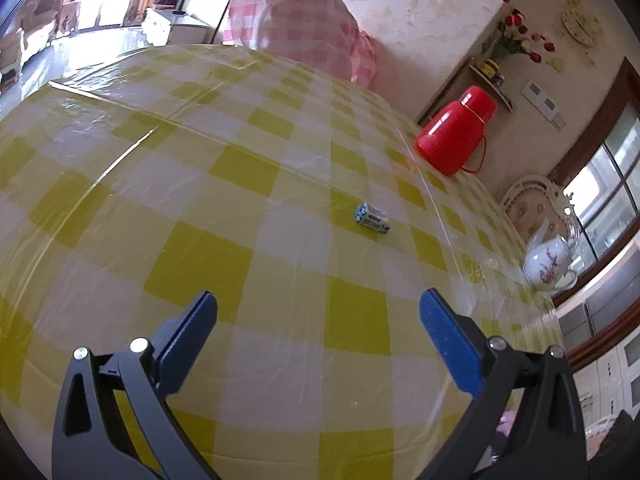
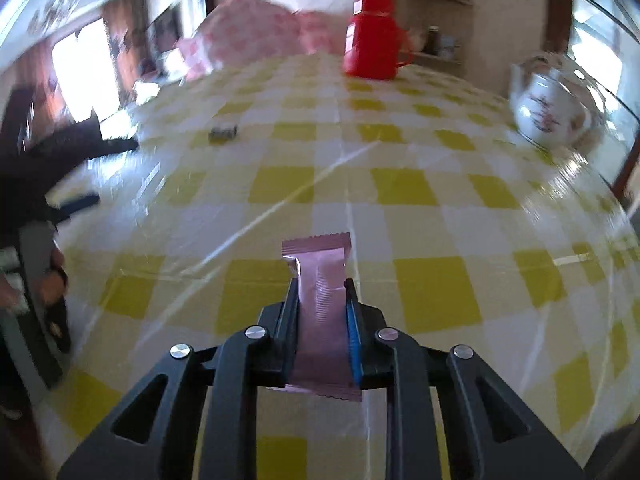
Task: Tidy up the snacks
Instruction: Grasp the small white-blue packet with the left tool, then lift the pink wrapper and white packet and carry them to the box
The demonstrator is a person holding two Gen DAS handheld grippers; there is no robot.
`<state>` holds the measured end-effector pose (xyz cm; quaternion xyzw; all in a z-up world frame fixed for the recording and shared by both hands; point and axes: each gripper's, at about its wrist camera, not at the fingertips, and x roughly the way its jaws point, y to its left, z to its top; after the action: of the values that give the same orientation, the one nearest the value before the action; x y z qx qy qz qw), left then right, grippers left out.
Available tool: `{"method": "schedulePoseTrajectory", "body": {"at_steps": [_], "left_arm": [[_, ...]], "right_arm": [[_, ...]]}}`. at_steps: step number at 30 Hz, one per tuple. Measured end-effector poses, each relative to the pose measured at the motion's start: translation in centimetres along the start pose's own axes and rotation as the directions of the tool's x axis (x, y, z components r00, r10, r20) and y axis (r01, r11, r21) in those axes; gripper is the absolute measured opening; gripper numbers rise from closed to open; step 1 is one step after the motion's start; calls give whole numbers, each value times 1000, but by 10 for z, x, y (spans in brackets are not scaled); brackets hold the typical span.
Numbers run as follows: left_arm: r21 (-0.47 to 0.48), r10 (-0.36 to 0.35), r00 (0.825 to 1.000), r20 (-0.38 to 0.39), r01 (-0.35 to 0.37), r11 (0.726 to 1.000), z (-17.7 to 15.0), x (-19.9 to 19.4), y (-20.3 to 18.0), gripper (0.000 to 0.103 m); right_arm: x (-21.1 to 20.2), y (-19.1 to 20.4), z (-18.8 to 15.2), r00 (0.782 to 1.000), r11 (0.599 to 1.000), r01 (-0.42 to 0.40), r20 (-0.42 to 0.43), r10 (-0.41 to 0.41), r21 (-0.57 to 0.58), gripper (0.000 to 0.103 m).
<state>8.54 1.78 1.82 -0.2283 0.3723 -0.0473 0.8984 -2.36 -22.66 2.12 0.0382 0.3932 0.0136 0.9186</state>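
A small blue-and-white wrapped candy [image 1: 372, 218] lies on the yellow-checked tablecloth [image 1: 224, 184], well ahead of my left gripper [image 1: 318, 312], which hovers open with nothing between its blue pads. In the right wrist view my right gripper [image 2: 322, 286] is shut on a pink snack packet [image 2: 322, 280] that stands up between the fingers, held above the tablecloth [image 2: 400, 216]. The same small candy [image 2: 222, 133] shows blurred at the far left of that view, near the other gripper [image 2: 86, 172] and the hand that holds it.
A red thermos jug [image 1: 456, 132] stands at the table's far right edge, also seen in the right view [image 2: 370, 38]. A white floral teapot [image 1: 548, 264] sits near the right edge [image 2: 548, 112]. A pink checked cloth bundle [image 1: 304, 28] lies at the far side.
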Motion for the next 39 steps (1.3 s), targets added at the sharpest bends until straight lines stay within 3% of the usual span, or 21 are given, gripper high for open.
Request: {"method": "schedulePoseTrajectory", "body": {"at_steps": [4, 7, 10, 13, 18, 22, 27, 30, 33, 36, 39], "left_arm": [[93, -4, 1000, -12, 5, 996, -9, 3, -19, 101], [160, -2, 1000, -31, 7, 987, -17, 5, -30, 101], [150, -15, 1000, -17, 17, 988, -16, 8, -38, 101], [230, 0, 1000, 2, 0, 973, 4, 26, -61, 101], [316, 66, 996, -56, -45, 948, 49, 87, -83, 100], [251, 78, 983, -165, -35, 967, 66, 128, -76, 62], [345, 138, 980, -142, -81, 935, 60, 140, -92, 62], [419, 198, 973, -114, -134, 898, 51, 139, -100, 36], [368, 123, 984, -131, -67, 927, 49, 125, -94, 36], [385, 104, 992, -73, -68, 920, 45, 103, -98, 36], [370, 52, 995, -79, -19, 929, 36, 84, -102, 36]], "right_arm": [[-3, -13, -6, 995, 983, -105, 15, 104, 152, 21], [0, -20, -4, 993, 975, -120, 25, 118, 189, 21], [-3, -22, -1, 991, 971, -131, 46, 124, 202, 21], [-3, -21, 0, 990, 971, -143, 42, 137, 194, 21], [-5, -18, 1, 986, 969, -168, 33, 165, 182, 21], [-16, -18, 5, 978, 961, -205, 62, 197, 183, 22], [-17, -14, 6, 978, 964, -210, 58, 203, 164, 22], [-14, -13, 4, 981, 969, -192, 48, 186, 158, 22], [-11, -18, 3, 984, 971, -175, 45, 170, 166, 22], [-5, -30, 2, 987, 966, -160, 39, 155, 203, 22], [1, -42, 1, 989, 960, -147, 36, 142, 240, 22]]}}
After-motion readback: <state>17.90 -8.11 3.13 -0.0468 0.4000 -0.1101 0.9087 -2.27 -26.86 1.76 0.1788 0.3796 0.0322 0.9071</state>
